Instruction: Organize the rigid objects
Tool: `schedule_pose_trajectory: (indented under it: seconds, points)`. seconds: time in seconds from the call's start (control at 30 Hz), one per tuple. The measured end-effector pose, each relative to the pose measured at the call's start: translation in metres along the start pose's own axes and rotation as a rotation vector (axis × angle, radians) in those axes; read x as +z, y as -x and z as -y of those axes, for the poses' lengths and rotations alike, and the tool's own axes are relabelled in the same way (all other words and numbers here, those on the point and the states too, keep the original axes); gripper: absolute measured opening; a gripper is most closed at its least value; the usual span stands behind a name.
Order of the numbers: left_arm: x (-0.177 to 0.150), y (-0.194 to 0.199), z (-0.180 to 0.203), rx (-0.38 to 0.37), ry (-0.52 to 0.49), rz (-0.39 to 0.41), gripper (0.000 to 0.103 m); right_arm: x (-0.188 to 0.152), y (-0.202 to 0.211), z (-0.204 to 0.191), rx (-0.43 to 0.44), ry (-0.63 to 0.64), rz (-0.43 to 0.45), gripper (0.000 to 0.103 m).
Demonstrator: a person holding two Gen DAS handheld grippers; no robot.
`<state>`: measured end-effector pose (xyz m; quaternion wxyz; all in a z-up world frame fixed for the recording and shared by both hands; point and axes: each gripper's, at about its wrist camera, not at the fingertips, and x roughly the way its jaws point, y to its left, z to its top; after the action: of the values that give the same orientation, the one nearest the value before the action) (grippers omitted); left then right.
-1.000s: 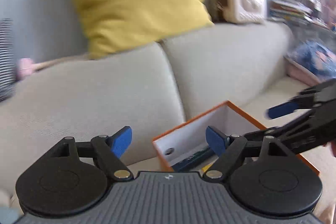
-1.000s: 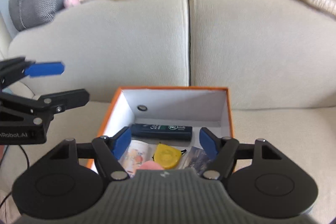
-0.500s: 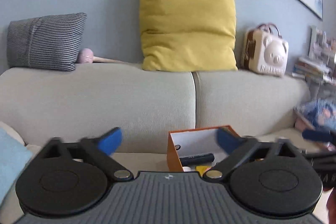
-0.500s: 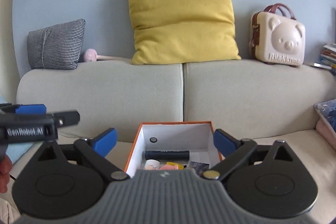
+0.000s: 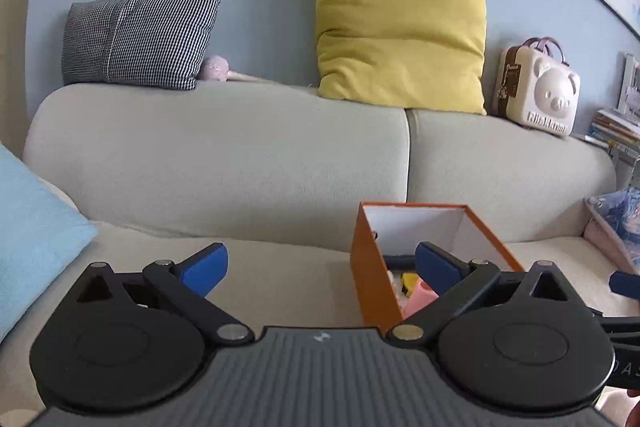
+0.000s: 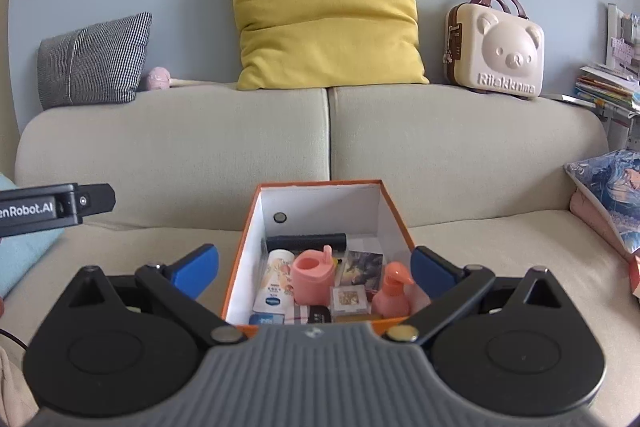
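Beige sofa (image 5: pixel 248 163) against a blue-grey wall fills the left wrist view; a yellow cushion (image 5: pixel 400 27), a checked cushion (image 5: pixel 136 39) and a cream bear-face case (image 5: pixel 536 89) sit along the top of the backrest. Light blue cushion (image 5: pixel 28 227) at the left edge. Left gripper (image 5: pixel 322 267): jaws spread wide, nothing between the blue pads, held above the seat. Orange box (image 5: pixel 374 279) stands on the seat just right of centre, its near left corner toward the camera; the right pad overlaps its opening. Contents mostly hidden from this angle, only pink and yellow bits show. Part of the other tool shows at the far right edge.

Right wrist view: same sofa, seen head-on. Right gripper (image 6: pixel 314 267): jaws wide apart, empty, pads either side of the box's near end. Inside the white-lined box lie a black tube (image 6: pixel 306 241) against the far wall, a white lotion tube (image 6: pixel 276 281), a pink cup (image 6: pixel 312 277), a salmon pump bottle (image 6: pixel 392 293), a small square packet (image 6: pixel 349 298) and a dark card (image 6: pixel 362 267). Patterned blue cushion (image 6: pixel 608 187) at right. Left tool's body enters at the left edge.
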<state>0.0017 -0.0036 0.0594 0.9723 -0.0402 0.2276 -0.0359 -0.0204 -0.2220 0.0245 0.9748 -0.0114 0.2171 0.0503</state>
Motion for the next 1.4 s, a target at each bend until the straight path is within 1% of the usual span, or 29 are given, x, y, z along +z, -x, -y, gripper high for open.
schedule_pose_trajectory:
  seconds: [0.13,0.27,0.4,0.53,0.73,0.87,1.0,1.17,1.4]
  points:
    - [-0.015,-0.001,0.007,-0.024,-0.025,-0.03,0.103,-0.011,0.001,-0.004,-0.01,0.023,-0.007,0.102]
    - [-0.026,-0.006,0.012,-0.013,-0.036,-0.063,0.103,-0.022,-0.001,-0.002,0.016,0.009,-0.018,0.102]
    - [-0.032,-0.008,0.015,-0.015,-0.033,-0.073,0.103,-0.03,-0.006,-0.003,0.013,0.021,-0.04,0.102]
    - [-0.035,-0.014,0.018,0.003,-0.049,-0.097,0.103,-0.035,-0.012,-0.004,0.024,0.031,-0.056,0.102]
    - [-0.039,-0.022,0.019,0.001,-0.044,-0.129,0.103,-0.038,-0.023,0.003,0.027,0.005,-0.08,0.102]
    - [-0.04,-0.025,0.017,-0.003,-0.037,-0.145,0.103,-0.04,-0.029,0.004,0.027,0.009,-0.095,0.102]
    - [-0.04,-0.025,0.016,0.0,-0.04,-0.147,0.103,-0.041,-0.033,0.005,0.026,0.005,-0.107,0.102]
    - [-0.039,-0.026,0.012,0.004,-0.015,-0.174,0.103,-0.041,-0.034,0.002,0.025,0.015,-0.108,0.102]
    - [-0.039,-0.029,0.01,0.021,-0.006,-0.229,0.103,-0.041,-0.03,0.0,0.029,0.028,-0.099,0.102]
